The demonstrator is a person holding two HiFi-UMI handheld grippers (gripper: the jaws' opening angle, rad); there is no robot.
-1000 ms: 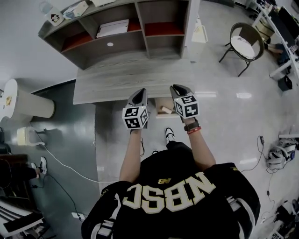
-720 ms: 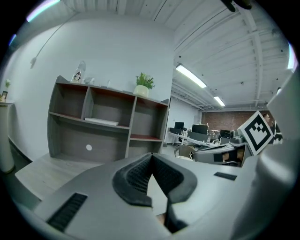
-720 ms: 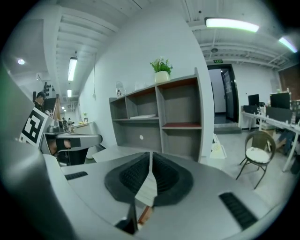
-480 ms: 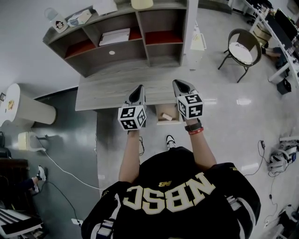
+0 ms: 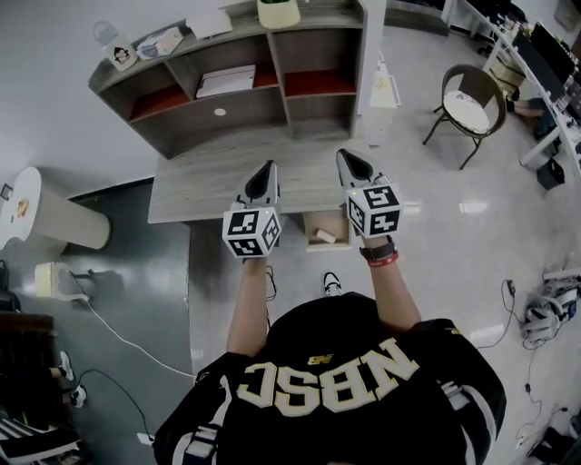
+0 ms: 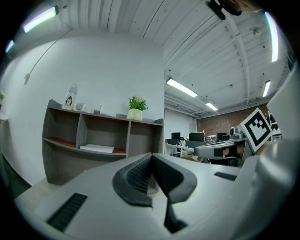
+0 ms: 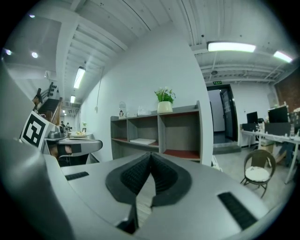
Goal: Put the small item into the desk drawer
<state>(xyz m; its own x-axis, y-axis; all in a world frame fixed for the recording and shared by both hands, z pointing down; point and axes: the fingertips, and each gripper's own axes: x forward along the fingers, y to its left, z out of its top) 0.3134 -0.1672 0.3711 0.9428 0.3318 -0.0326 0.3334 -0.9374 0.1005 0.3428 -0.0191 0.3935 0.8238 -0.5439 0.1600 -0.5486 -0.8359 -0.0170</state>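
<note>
The small item point(image 5: 324, 236), a pale, short block as far as the steep head view allowed one to tell, lay inside the open drawer point(image 5: 310, 227), which stood pulled out from under the front edge of the counter point(image 5: 209, 182), toward its right end. Neither tool was touching it. The right gripper point(image 5: 348, 156) was held above the counter just past the drawer, and in its own view point(image 7: 150, 157) its jaws were closing the last bit, the ribbed pads meeting with nothing between them. The left gripper point(image 5: 265, 167) hung beside it over the middle of the counter, well left of the drawer, and its own view point(image 6: 151, 157) showed its jaws pressed together and empty as well. Both pointed away from the person toward the shelf unit point(image 5: 227, 109) at the back of the counter, which carried a flat white stack of paper point(image 5: 227, 80) in one bay and a potted plant point(image 5: 279, 13) on top. A round chair point(image 5: 469, 95) stood well off to the right on the shiny floor. Judging by the item lying in the drawer and both tools empty, the placing step looked done and the drawer remained to be shut. That would call for bringing one gripper, most likely the right one, down to the drawer front and pushing it level with the counter edge without jolting the item.
</note>
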